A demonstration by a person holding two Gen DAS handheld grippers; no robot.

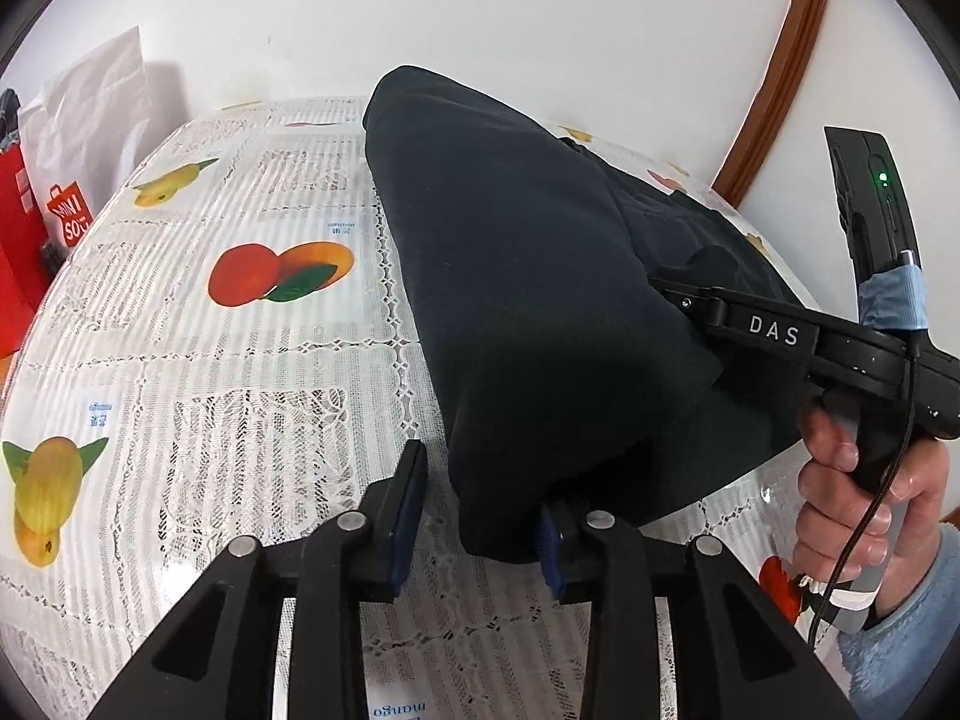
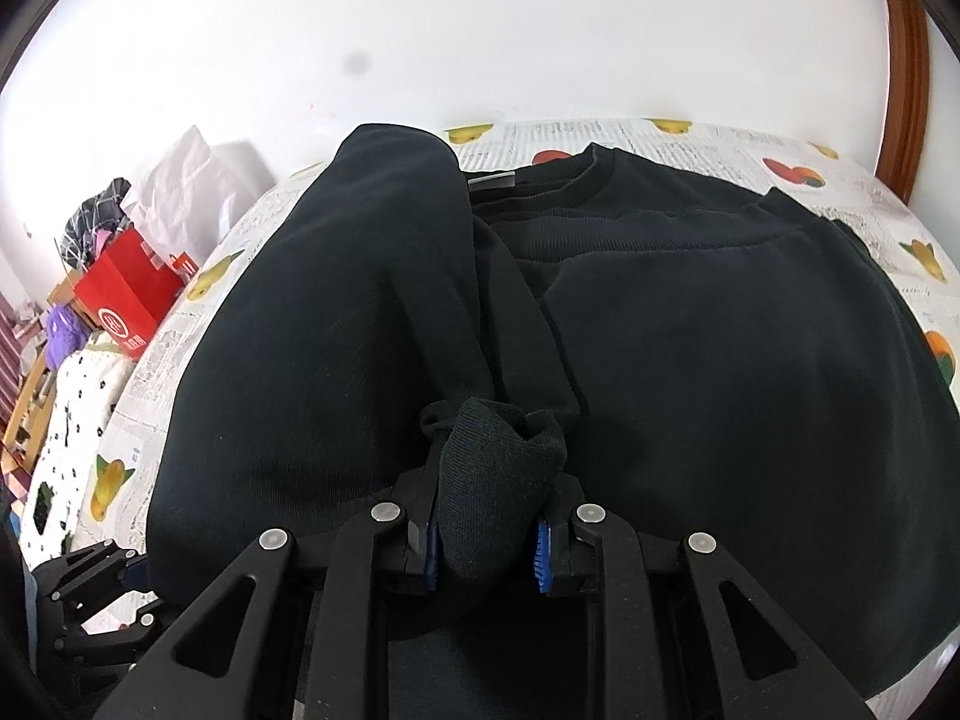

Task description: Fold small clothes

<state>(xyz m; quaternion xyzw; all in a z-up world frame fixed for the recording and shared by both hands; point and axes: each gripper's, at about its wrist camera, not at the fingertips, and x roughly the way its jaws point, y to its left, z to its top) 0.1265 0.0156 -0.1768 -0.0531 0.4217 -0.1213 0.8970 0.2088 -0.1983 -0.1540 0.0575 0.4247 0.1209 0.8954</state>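
The right tongs (image 2: 485, 546) are clamped on a bunched cuff (image 2: 498, 480) of the dark sweatshirt (image 2: 720, 360), and the cloth is pinched between the two blue pads (image 2: 543, 552). The left tongs (image 1: 477, 531) are apart. Only the right-hand pad (image 1: 549, 546) is touched by the near corner of the folded sweatshirt, and a gap with the fruit-print cloth showing through is seen beside the other pad, so nothing is squeezed there. The sweatshirt is spread on the surface (image 1: 180, 360), straight ahead of both tongs. Its neck (image 2: 588, 171) is turned to the far wall, so its long line runs away from the tongs, from near to far. One side has been laid over the middle as a thick fold (image 2: 336, 330), and the sleeve with the held cuff is lying along it. It is judged that the coming move turns on this: the cuff must be carried forward or across the body, along that long line, and the right hand (image 1: 858, 480) is the nearer one because the cuff is already held by it. The left tongs are next to the near edge, so that edge could be pressed flat or picked up. A red bag (image 2: 129, 300) and white bags (image 1: 90, 120) are seen at the far left end, well apart from the sweatshirt.
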